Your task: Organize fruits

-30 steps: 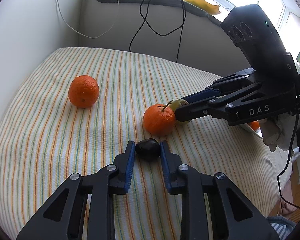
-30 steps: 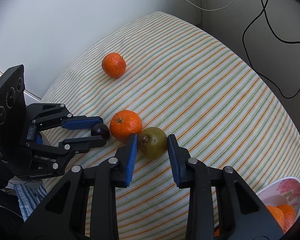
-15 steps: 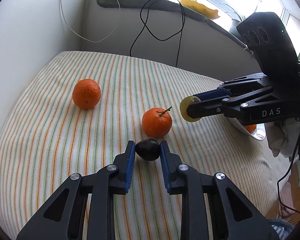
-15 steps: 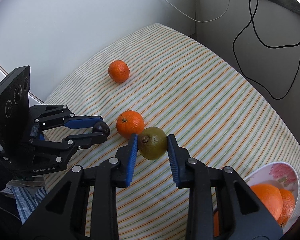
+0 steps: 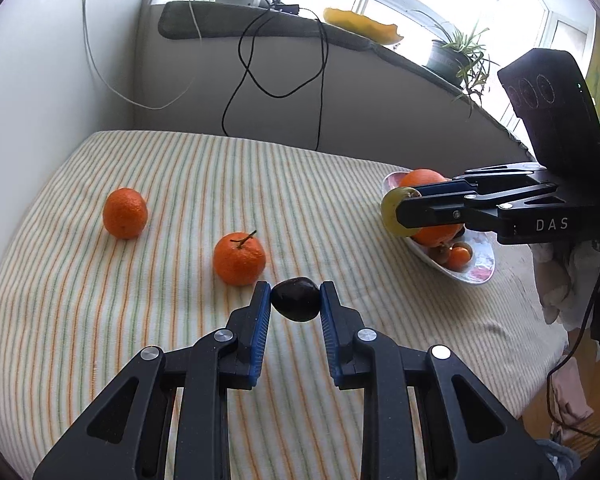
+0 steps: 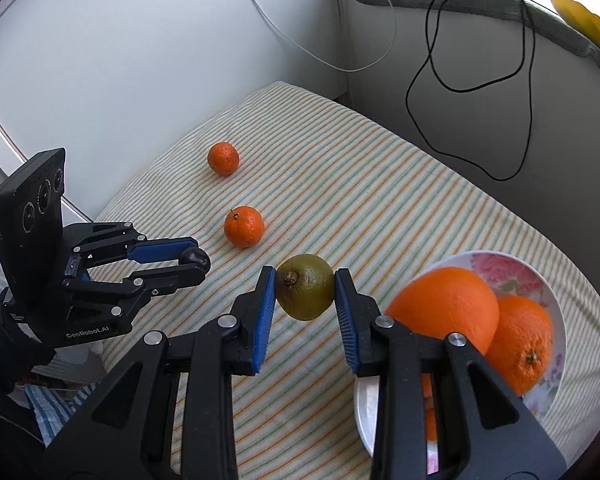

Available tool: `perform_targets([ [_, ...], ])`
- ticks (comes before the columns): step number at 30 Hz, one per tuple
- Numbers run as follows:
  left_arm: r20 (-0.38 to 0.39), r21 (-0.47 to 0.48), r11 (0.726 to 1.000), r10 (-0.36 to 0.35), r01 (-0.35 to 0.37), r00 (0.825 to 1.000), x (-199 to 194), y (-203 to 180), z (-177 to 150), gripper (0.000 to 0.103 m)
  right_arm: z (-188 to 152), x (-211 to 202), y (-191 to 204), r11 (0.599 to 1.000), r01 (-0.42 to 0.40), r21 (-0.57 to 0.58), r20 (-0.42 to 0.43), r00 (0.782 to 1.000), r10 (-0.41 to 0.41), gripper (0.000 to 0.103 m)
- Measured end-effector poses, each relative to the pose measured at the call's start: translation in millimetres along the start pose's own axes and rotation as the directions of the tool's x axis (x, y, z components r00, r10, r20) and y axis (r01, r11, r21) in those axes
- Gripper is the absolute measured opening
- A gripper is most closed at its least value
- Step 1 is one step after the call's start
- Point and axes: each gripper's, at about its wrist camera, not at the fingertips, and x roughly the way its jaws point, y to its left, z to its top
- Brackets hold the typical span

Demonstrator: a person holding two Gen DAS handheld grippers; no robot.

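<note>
A: In the left wrist view, what does the left gripper (image 5: 295, 303) hold?

B: Its blue pads are closed on a small dark fruit (image 5: 295, 299), almost black, smooth and a little shiny, with a blunt tip on top. It is held above the striped cloth (image 5: 180, 168). Just beyond it lies a mandarin with a stem (image 5: 239, 258), bright orange with a dimpled skin. A second mandarin (image 5: 125, 213) lies well apart, further to the left.

A: And the other gripper there?

B: The right gripper (image 5: 398, 212) comes in from the right side. Its jaws are closed on a yellow-green fruit (image 5: 392, 216), in front of the bowl (image 5: 476, 268). In the bowl I see a big orange (image 5: 428, 178) and smaller fruits under it.

A: Now the right wrist view?

B: The right gripper (image 6: 305, 294) grips the green fruit (image 6: 305, 286) from both sides. It is olive-green, round, dull, with a brown dry end facing left. It hangs over the cloth (image 6: 360, 184), just left of the bowl (image 6: 540, 272), which holds two oranges (image 6: 444, 304). The left gripper (image 6: 198, 261) is at the left, closed on the dark fruit (image 6: 194, 257). Both mandarins (image 6: 244, 226) (image 6: 223, 158) lie on the cloth behind.
</note>
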Motion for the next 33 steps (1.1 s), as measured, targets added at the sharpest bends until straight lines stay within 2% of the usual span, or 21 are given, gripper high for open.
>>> perform_targets([
  [9, 0.003, 0.05, 0.998, -0.049, 0.048, 0.999, 10, -41, 8, 0.023, -33, -43, -28, 0.997, 0.033, 0.075, 0.05, 0.998, -0.037, 0.031],
  [19, -0.003, 0.086, 0.99, -0.11, 0.11, 0.994, 28, -87, 16, 0.023, -60, -69, -52, 0.987, 0.041, 0.156, 0.095, 0.994, -0.056, 0.031],
  [33, -0.033, 0.156, 0.974, -0.163, 0.166, 0.986, 53, -139, 21, 0.023, -93, -87, -91, 0.966, 0.093, 0.242, 0.082, 0.99, -0.116, 0.031],
])
